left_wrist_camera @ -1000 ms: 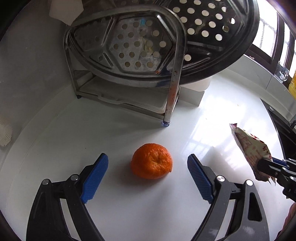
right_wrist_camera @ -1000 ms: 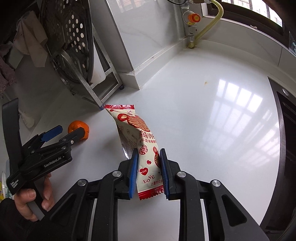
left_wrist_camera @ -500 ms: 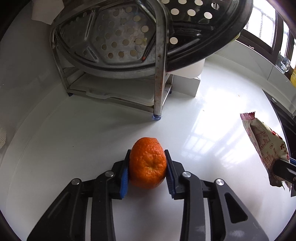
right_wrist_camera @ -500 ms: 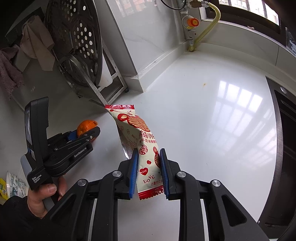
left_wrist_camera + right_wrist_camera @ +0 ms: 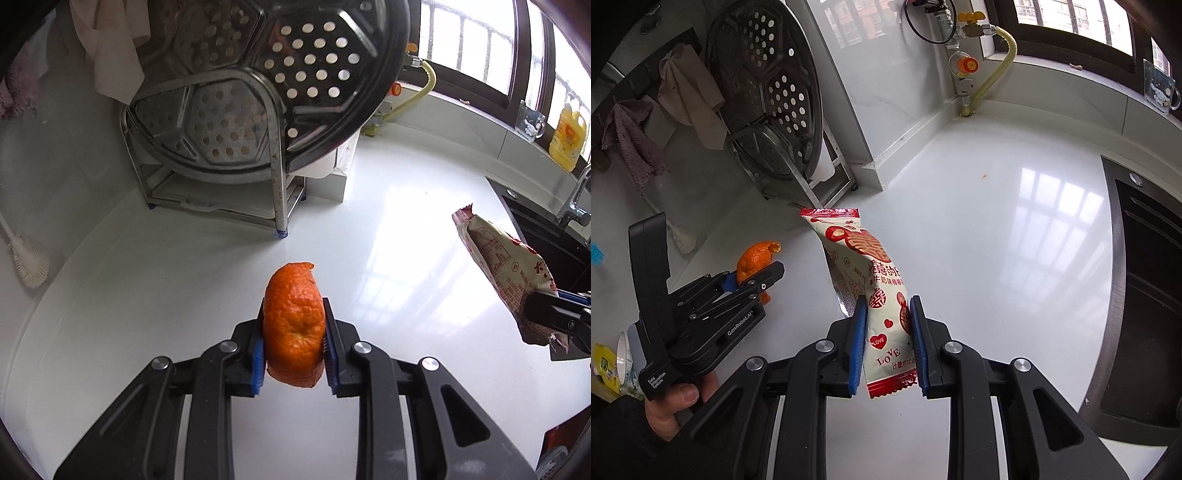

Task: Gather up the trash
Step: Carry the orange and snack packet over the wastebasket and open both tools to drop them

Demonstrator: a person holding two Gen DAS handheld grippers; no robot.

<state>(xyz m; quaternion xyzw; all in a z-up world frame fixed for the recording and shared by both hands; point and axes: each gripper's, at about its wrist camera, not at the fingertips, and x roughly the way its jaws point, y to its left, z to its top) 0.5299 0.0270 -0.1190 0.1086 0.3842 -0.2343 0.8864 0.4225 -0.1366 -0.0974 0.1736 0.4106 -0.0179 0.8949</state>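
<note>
Above a glossy white kitchen counter (image 5: 406,229), the left gripper (image 5: 294,345) carries an orange peel (image 5: 293,321), its jaws closing with the blue pads (image 5: 257,354) pressed against both sides and squeezing the hollow rind into a tall, narrow shape. The peel hangs clear of the counter, its torn edge uppermost. In the right wrist view, the same gripper appears at the left, gripped by a person's hand (image 5: 677,402) in a dark sleeve, with the peel poking out past the fingertips.

The right gripper (image 5: 888,345) pinches a red-and-cream snack wrapper (image 5: 871,280) near its lower end; the flattened pack stands up between the blue pads and leans away from the camera, also off the surface. From the left wrist view, the wrapper shows at the right edge, well apart from the peel.

Behind both tools, a metal dish rack (image 5: 221,192) stands against the wall and holds two perforated steel steamer trays (image 5: 295,74) on edge. Cloths (image 5: 690,99) hang at the left, and a white bottle brush (image 5: 26,262) lies beside the counter's edge. A dark sink (image 5: 1145,288) borders the counter on the right. A yellowish gas hose (image 5: 993,70) runs down the wall below the window.
</note>
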